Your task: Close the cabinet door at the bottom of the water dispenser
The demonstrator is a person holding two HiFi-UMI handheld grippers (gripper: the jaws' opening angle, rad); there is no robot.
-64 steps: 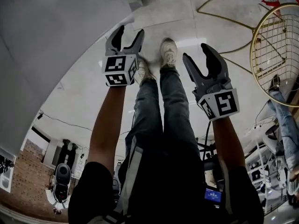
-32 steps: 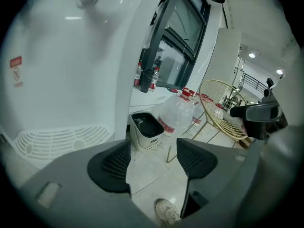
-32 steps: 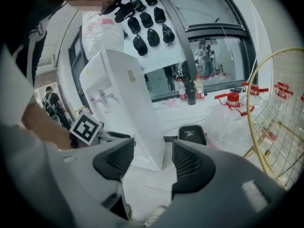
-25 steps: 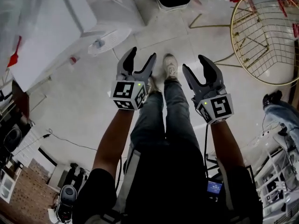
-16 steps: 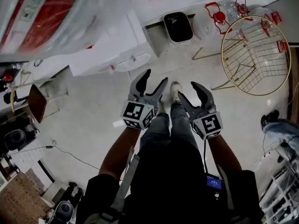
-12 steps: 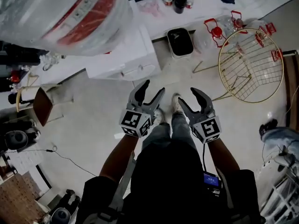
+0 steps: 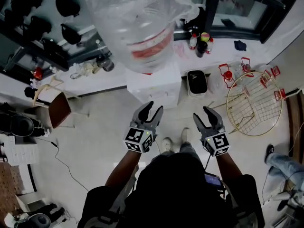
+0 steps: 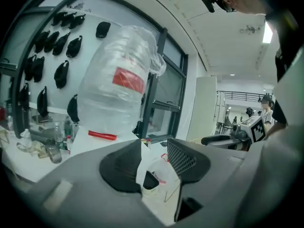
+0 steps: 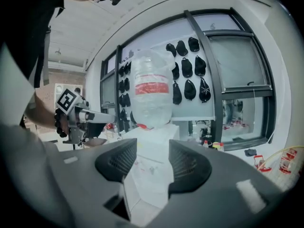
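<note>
The white water dispenser [image 7: 154, 85] stands in front of me with a big plastic-wrapped bottle [image 7: 137, 18] on top. Its bottom cabinet door cannot be made out. My left gripper [image 7: 154, 107] is held level just short of the dispenser's front; its jaws have just been closing, they stand apart and hold nothing. My right gripper [image 7: 202, 113] hovers further right, its jaws have narrowed a little and are likewise apart and empty. In the right gripper view the dispenser [image 9: 152, 175] and bottle [image 9: 153, 91] show between the jaws of the right gripper [image 9: 152, 158]. The left gripper [image 8: 154, 151] frames a bin [image 8: 151, 182].
A white bin with a dark liner [image 7: 196, 82] stands right of the dispenser. A round gold wire frame [image 7: 254, 103] lies at the right. A wooden chair [image 7: 57, 109] is at the left, with cables on the floor. A counter with bottles [image 7: 199, 39] runs behind.
Both grippers have risen from near the floor to level in front of the dispenser. The view has swung up, bringing dispenser, bottle and counter in. The left jaws have narrowed.
</note>
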